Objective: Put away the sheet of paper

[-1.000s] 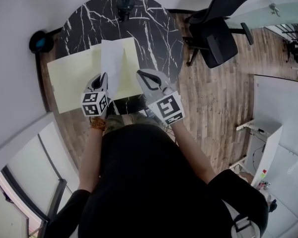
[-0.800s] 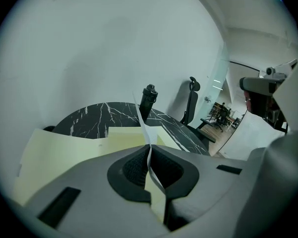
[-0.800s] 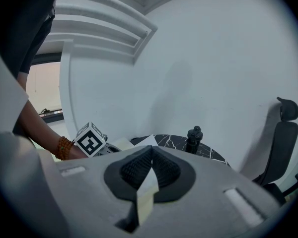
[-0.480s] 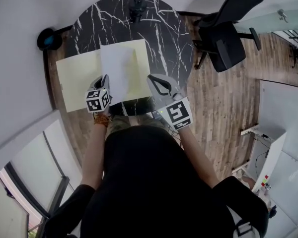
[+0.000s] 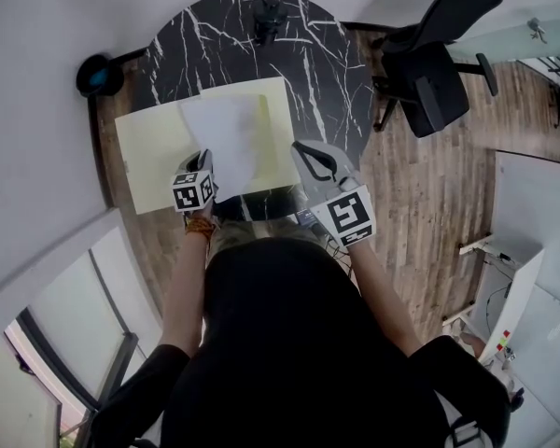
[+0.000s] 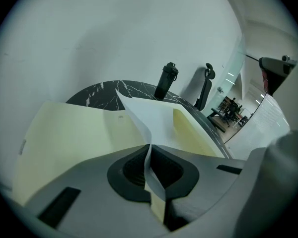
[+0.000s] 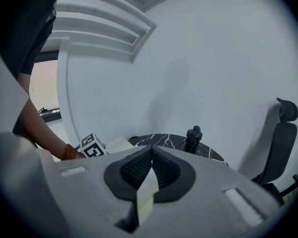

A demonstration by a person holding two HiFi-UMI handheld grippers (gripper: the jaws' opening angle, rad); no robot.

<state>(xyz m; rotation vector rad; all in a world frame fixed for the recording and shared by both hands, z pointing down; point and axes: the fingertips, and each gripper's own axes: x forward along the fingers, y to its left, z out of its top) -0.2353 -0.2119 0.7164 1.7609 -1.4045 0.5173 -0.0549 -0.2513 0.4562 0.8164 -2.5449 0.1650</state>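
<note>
Left gripper (image 6: 150, 155) clamped on near edge of paper (image 5: 226, 138) | paper white, wavy, shown face blank, lying over open pale-yellow folder (image 5: 154, 147) on black marble table (image 5: 317, 63) | right gripper (image 7: 150, 158) closed, pinching a pale-yellow folder edge

No words, numbers or brand names can be read anywhere. Only black-and-white square code patterns are carried, one set by the cube (image 5: 192, 192) on the left tool (image 5: 203, 160) and another by the cube (image 5: 351, 217) on the right tool (image 5: 303, 152); these are made up of blocks, not letters or digits. No legible print can be made out on the sheet of paper (image 5: 226, 138) or on the yellow folder (image 5: 154, 147).
</note>
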